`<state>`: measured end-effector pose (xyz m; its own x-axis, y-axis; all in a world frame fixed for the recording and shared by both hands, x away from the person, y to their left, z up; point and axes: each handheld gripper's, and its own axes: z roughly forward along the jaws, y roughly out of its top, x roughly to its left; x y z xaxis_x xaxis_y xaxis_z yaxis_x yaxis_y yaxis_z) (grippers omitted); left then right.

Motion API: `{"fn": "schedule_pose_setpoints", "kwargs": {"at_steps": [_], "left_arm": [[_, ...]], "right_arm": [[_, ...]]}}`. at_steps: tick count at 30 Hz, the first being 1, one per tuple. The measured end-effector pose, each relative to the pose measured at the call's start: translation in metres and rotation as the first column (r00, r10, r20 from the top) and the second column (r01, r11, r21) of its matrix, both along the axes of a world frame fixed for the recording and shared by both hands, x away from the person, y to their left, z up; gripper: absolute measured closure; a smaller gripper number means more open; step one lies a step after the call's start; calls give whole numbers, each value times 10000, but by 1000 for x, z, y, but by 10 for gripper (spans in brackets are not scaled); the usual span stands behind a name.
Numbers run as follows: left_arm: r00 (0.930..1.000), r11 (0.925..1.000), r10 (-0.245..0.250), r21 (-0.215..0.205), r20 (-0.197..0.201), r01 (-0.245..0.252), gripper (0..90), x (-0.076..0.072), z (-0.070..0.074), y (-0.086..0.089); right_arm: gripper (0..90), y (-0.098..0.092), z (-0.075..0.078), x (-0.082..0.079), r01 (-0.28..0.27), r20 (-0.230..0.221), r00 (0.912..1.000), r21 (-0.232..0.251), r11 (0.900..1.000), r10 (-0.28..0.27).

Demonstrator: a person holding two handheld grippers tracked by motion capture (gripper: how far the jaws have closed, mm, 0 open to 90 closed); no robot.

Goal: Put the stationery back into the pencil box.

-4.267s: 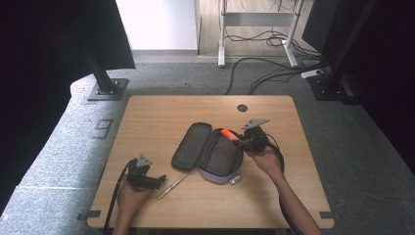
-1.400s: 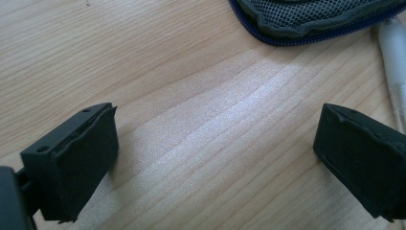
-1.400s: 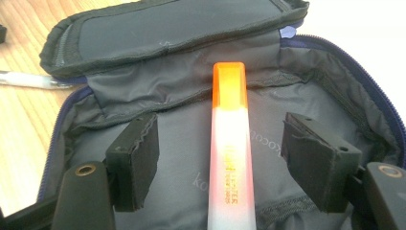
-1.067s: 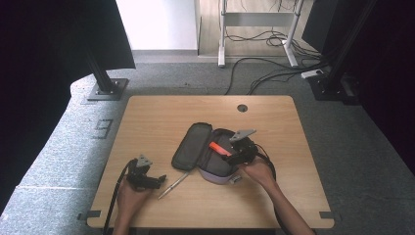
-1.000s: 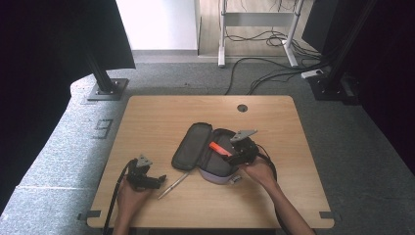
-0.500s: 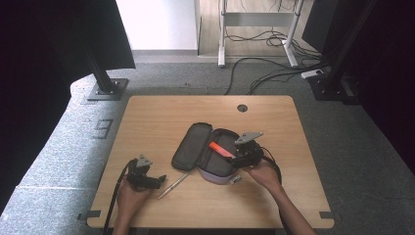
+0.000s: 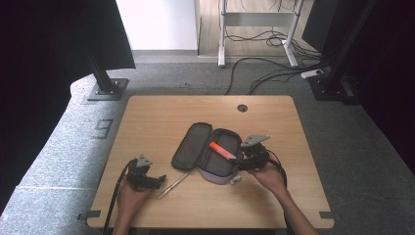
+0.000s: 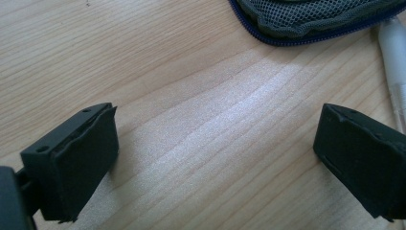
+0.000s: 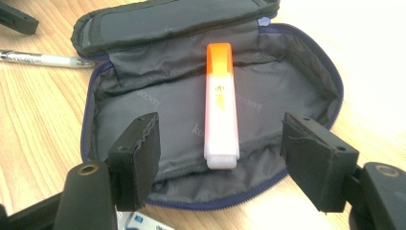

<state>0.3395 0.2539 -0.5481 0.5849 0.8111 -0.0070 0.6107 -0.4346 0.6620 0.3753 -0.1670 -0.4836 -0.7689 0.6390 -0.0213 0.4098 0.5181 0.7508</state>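
Since the earliest picture the orange highlighter [image 7: 222, 150] has gone from the right claw [image 7: 241, 163], which then held it above the far edge of the open pencil case [image 7: 208, 154], to lying loose inside the case; a second ago the claw was close over the case's right half, and it has since drawn back a little toward the person, to the case's near right edge. In the right gripper view its jaws stand apart with nothing between the pads, the highlighter [image 9: 220, 106] resting beyond them on the grey lining of the pencil case [image 9: 158, 103], orange cap pointing away, white end nearest the claw. The left claw [image 7: 159, 180] has kept its place near the front left of the wooden bench [image 7: 161, 115], jaws spread wide and empty in the left gripper view, flat wood between them. The pen [image 7: 172, 179] has not shifted: it lies on the bench just beside the left claw, between it and the case, its pale barrel [image 8: 395, 62] at the right edge of the left gripper view, below the case's mesh flap [image 8: 311, 17]. Counted: one pencil case, unzipped and laid open in two halves; one highlighter, inside it; one pen, outside it; one small white tag [image 7: 235, 180] on the bench at the case's near corner, too small to read; two claws, each in a hand, each trailing a black cable.
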Motion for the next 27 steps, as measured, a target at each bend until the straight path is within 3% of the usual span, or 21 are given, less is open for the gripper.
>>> {"fn": "schedule_pose_setpoints", "kwargs": {"at_steps": [27], "left_arm": [[10000,10000,0,-2,1,0,14,0,0,0]], "right_arm": [[296,-21,-17,-27,116,-117,9999,281,9995,-113]]}}
